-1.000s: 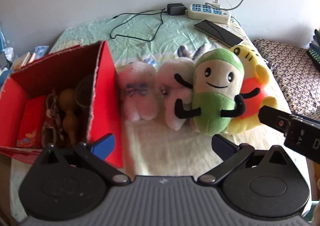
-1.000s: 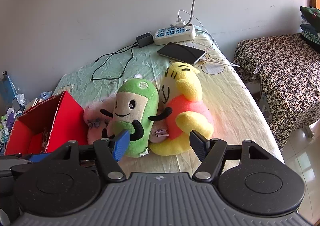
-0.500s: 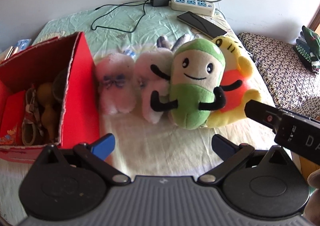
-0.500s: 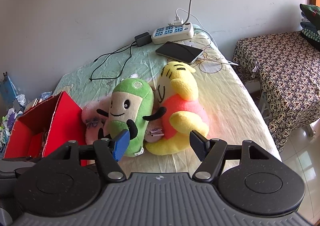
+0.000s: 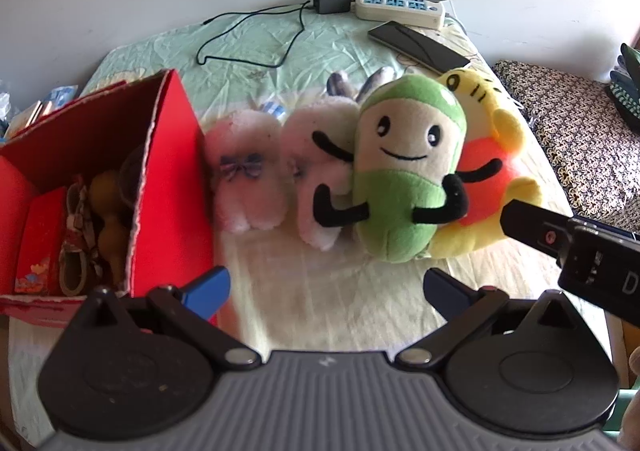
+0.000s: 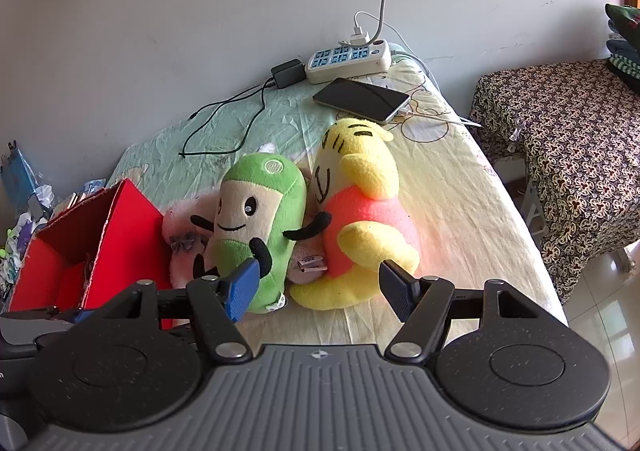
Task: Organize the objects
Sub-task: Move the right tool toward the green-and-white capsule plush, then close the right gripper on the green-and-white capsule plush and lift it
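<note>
Several plush toys lie in a row on the bed: a green bean plush (image 5: 404, 171) (image 6: 256, 219), a yellow bear plush in a red shirt (image 5: 488, 171) (image 6: 360, 223), and two pink plush toys (image 5: 246, 179) (image 5: 316, 167). A red open box (image 5: 160, 187) (image 6: 100, 243) holding small items stands to their left. My left gripper (image 5: 326, 287) is open, short of the toys, with nothing between its fingers. My right gripper (image 6: 320, 285) is open in front of the green and yellow plush. Its body (image 5: 580, 251) shows at the right of the left wrist view.
At the far end of the bed lie a white power strip (image 5: 400, 3) (image 6: 348, 61), a black adapter with cable (image 5: 332, 1), and a dark phone (image 5: 418, 47) (image 6: 362, 99). A patterned-cloth table (image 6: 568, 139) stands right of the bed.
The left wrist view swung right, then part way back, so the red box shows more again. The right gripper has come slightly closer to the green and yellow plush. Both stay open.
</note>
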{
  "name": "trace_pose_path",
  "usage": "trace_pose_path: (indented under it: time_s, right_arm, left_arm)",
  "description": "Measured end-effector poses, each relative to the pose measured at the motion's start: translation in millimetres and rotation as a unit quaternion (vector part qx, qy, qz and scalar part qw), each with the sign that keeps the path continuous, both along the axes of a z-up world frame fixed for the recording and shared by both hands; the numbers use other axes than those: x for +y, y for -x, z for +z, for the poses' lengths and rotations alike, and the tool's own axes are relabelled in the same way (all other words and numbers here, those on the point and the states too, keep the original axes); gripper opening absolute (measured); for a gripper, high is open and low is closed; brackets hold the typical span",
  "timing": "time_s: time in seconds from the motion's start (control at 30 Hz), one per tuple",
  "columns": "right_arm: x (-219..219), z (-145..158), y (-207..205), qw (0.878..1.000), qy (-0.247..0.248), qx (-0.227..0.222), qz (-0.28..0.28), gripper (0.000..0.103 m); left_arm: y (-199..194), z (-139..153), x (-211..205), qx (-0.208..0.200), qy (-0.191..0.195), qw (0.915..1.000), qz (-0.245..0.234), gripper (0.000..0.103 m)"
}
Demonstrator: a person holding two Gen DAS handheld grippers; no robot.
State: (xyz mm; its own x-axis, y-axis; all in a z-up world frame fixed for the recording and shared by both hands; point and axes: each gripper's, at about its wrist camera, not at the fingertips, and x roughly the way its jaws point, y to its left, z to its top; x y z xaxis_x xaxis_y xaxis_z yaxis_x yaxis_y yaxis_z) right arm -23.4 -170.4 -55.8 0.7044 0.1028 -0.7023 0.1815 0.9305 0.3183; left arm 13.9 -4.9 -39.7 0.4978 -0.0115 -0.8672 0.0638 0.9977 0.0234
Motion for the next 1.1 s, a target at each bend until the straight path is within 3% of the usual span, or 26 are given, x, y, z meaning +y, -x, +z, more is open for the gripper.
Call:
trace_pose_path:
  time_s: [0.67,0.9,1.0,1.1]
  right_arm:
    - [-8,1,1,1.0,-0.022,-0.008,-0.005,0.067]
    - [-21,7,-8,0.997,-0.074,-0.028,0.003,0.063]
    - [-26,10,-18,0.993,-0.109,-0.037,0.01,0.062]
    - [-27,7,-33,0.988,-0.149,-0.034,0.028,0.06]
  left_arm:
    - [1,4,-5,-0.017,-0.017,0.9996,-0.014,0.103]
    - [-3,17,-7,-0.06,-0.022,0.9957,-0.067,0.102]
    - [-10,22,-3,-0.077,-0.004,0.9932,-0.087,0.1]
    - [-18,22,2,-0.074,0.042,0.9907,-0.106,0.098]
